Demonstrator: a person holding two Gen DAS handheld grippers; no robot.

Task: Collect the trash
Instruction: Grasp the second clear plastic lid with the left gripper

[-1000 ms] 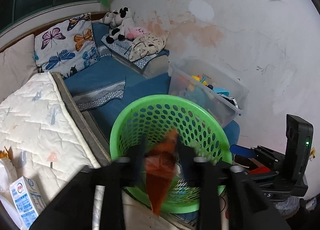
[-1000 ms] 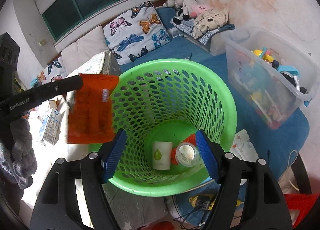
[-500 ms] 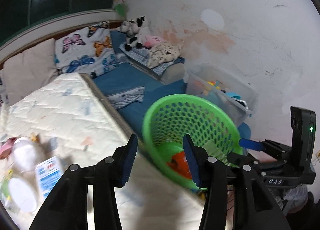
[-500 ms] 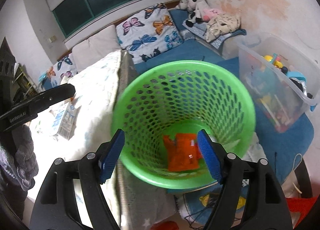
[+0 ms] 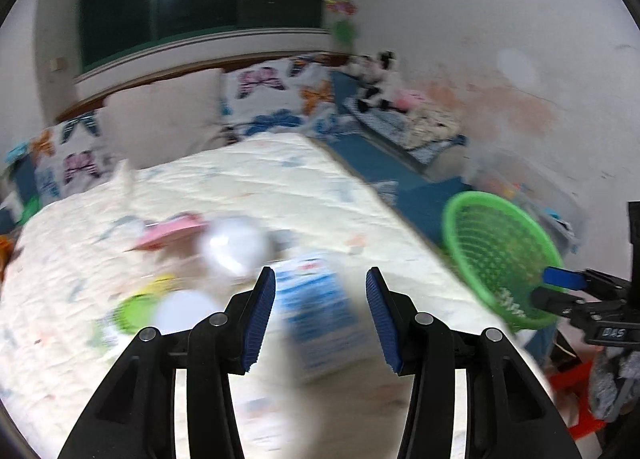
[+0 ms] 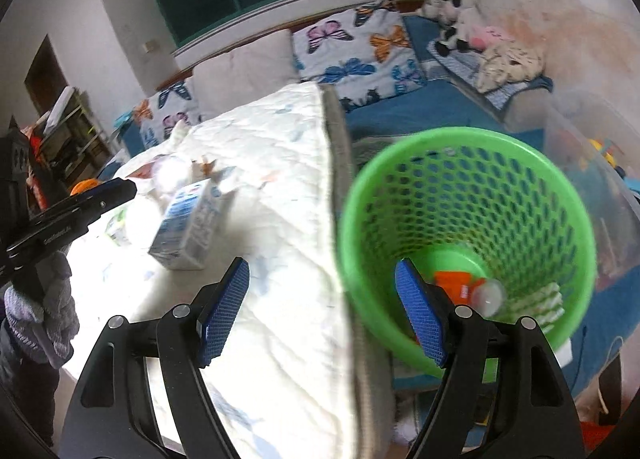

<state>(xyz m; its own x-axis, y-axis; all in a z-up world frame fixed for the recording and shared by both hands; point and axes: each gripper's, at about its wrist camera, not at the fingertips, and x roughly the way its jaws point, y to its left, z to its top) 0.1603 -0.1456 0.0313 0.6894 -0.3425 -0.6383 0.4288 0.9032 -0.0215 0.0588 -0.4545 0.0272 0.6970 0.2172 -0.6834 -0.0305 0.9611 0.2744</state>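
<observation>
Currently the left tongs [image 5: 320, 313] are standing open and empty, bracketing the milk carton [image 5: 320, 309] lying on the mattress [image 6: 280, 187] near its edge beside the green basket [image 6: 468, 243]. The right tongs [image 6: 322, 313] are also gaping empty. Judged light, thin-walled and crushable, the carton is calling for moderate pressure across its flat side faces.
</observation>
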